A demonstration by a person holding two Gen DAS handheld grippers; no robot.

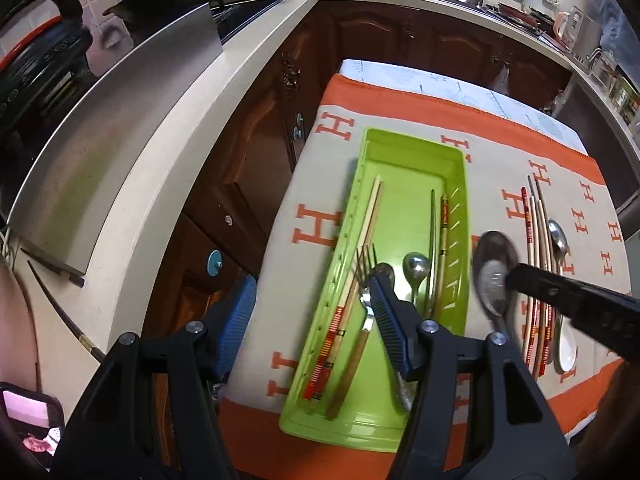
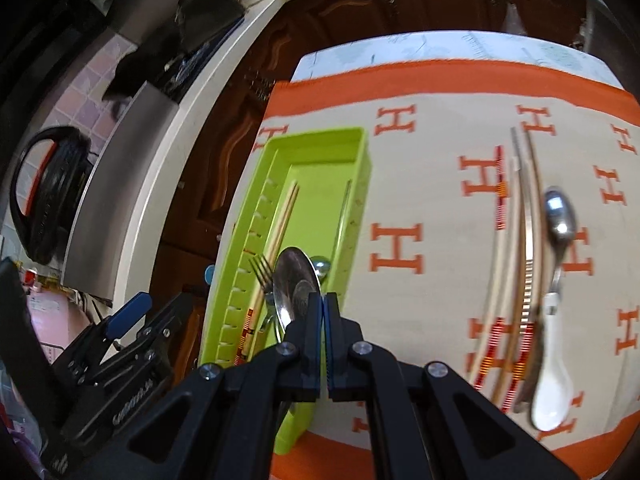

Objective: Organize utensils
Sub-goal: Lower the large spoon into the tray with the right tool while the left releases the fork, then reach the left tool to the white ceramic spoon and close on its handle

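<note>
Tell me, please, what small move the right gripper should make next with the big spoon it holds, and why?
Probably carry it a little further left and lower it into the green tray. The right gripper is shut on the large metal spoon, which in the left wrist view hangs over the cloth just right of the tray wall. The tray already holds a fork, spoons and chopsticks, with bare floor between them.

A fork [image 1: 362,276] lies in the tray [image 1: 408,148]; chopsticks [image 1: 534,280] lie right of it on the cloth [image 1: 316,200].

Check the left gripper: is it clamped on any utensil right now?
No. In the left wrist view the left gripper stands wide open above the green tray, nothing between its blue pads.
</note>
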